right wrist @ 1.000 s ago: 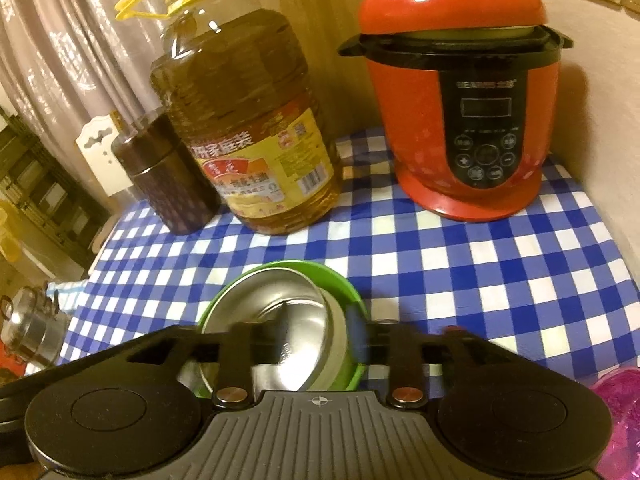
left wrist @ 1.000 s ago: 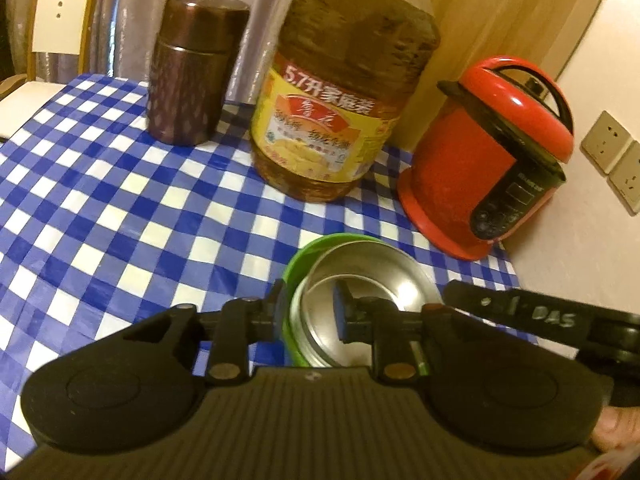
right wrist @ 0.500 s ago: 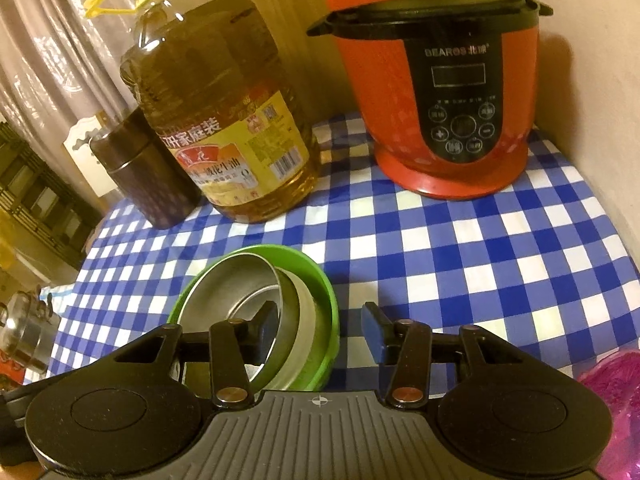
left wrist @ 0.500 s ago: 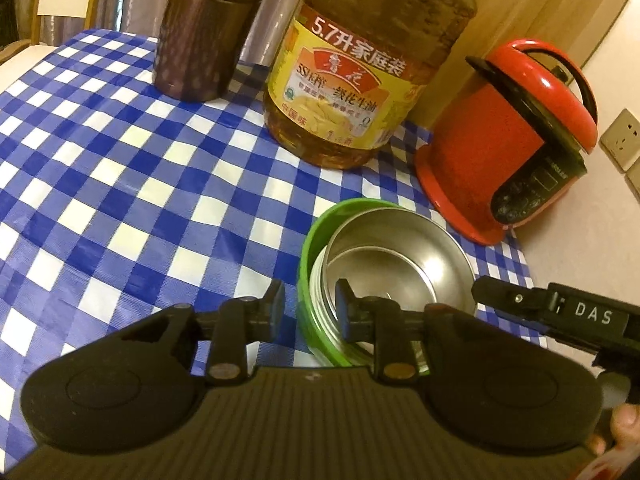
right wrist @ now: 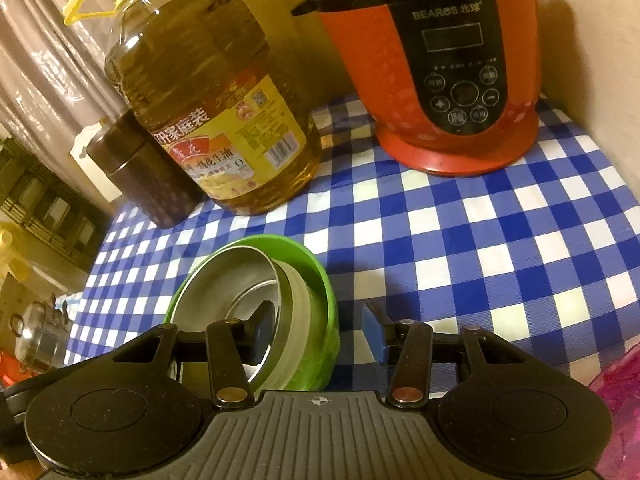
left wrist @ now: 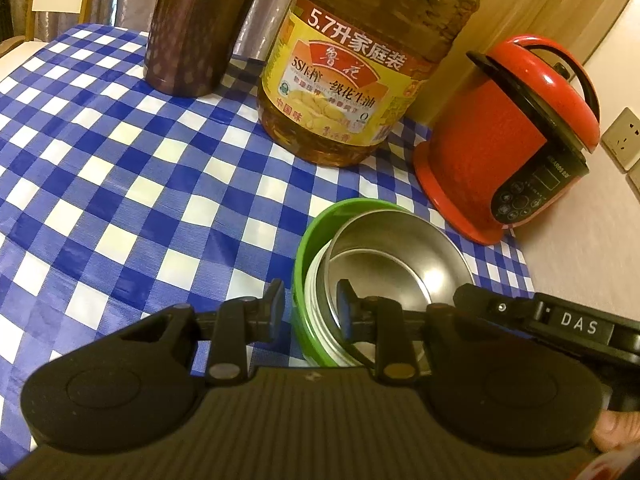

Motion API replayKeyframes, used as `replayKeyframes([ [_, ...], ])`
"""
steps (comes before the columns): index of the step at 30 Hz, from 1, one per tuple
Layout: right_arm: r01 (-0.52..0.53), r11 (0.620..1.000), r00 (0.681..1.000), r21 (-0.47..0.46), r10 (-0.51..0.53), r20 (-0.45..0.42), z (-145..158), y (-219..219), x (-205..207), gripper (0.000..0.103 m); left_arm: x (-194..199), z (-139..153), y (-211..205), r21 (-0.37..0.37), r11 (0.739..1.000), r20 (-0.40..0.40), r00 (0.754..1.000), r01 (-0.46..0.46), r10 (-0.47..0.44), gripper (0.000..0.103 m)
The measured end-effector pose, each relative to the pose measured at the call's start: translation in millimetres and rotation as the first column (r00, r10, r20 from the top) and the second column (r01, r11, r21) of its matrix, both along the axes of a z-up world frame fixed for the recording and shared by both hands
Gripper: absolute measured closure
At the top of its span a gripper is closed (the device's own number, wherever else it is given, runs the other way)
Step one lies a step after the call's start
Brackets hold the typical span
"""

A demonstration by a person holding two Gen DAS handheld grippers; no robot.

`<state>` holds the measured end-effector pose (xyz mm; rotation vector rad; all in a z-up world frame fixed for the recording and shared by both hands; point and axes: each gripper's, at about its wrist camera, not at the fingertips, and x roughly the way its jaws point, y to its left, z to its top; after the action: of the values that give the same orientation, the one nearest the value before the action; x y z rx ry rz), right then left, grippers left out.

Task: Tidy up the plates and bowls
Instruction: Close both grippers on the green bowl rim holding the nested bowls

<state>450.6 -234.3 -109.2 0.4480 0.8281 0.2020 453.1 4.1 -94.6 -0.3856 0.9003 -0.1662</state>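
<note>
A shiny steel bowl (left wrist: 394,258) sat nested in a green plastic bowl (left wrist: 310,240) on the checked counter (left wrist: 120,184), just in front of the oil bottle (left wrist: 360,80). My left gripper (left wrist: 308,304) straddled both rims, fingers not quite touching. My right gripper (right wrist: 320,330), closed on the rims a second ago, had spread open around them; the bowls hadn't moved.

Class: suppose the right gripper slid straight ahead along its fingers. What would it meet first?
The right gripper already straddles the wall of the stacked bowls, so that wall comes first. Beyond lies checked cloth, then probably the red cooker; depth is unclear.
</note>
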Motion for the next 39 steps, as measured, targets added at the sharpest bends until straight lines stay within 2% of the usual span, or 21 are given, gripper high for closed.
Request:
replayKeyframes([
  [3,-0.002,0.999,1.0,0.034,0.001,0.004,-1,-2,0,0.055,2,2,1,-0.003,1.0,0.008,1.0,-0.005,0.005,0.08],
  [9,0.003,0.999,1.0,0.045,-0.004,0.019,2,-2,7,0.055,11,6,13,-0.058,0.997,0.024,0.998,-0.052,0.053,0.08],
  [15,0.023,0.999,1.0,0.046,-0.024,0.005,-1,-4,17,0.055,19,4,10,-0.055,0.998,0.022,0.999,-0.029,0.031,0.079],
  [19,0.021,0.999,1.0,0.04,-0.021,-0.003,-4,-5,16,0.055,23,-5,9,-0.041,0.999,-0.008,1.0,-0.019,0.018,0.077],
  [23,0.01,0.999,1.0,0.045,-0.01,-0.001,-5,-4,15,0.055,20,-10,13,-0.067,0.997,-0.003,1.0,-0.024,0.024,0.076],
  [35,-0.009,1.0,1.0,0.028,0.009,0.001,-10,-1,13,0.055,17,-19,7,-0.066,0.998,-0.013,1.0,-0.007,0.006,0.073],
  [39,-0.027,0.999,1.0,0.034,0.027,0.0,-10,3,13,0.055,19,-21,4,-0.037,0.999,-0.023,1.0,0.004,-0.005,0.073],
])
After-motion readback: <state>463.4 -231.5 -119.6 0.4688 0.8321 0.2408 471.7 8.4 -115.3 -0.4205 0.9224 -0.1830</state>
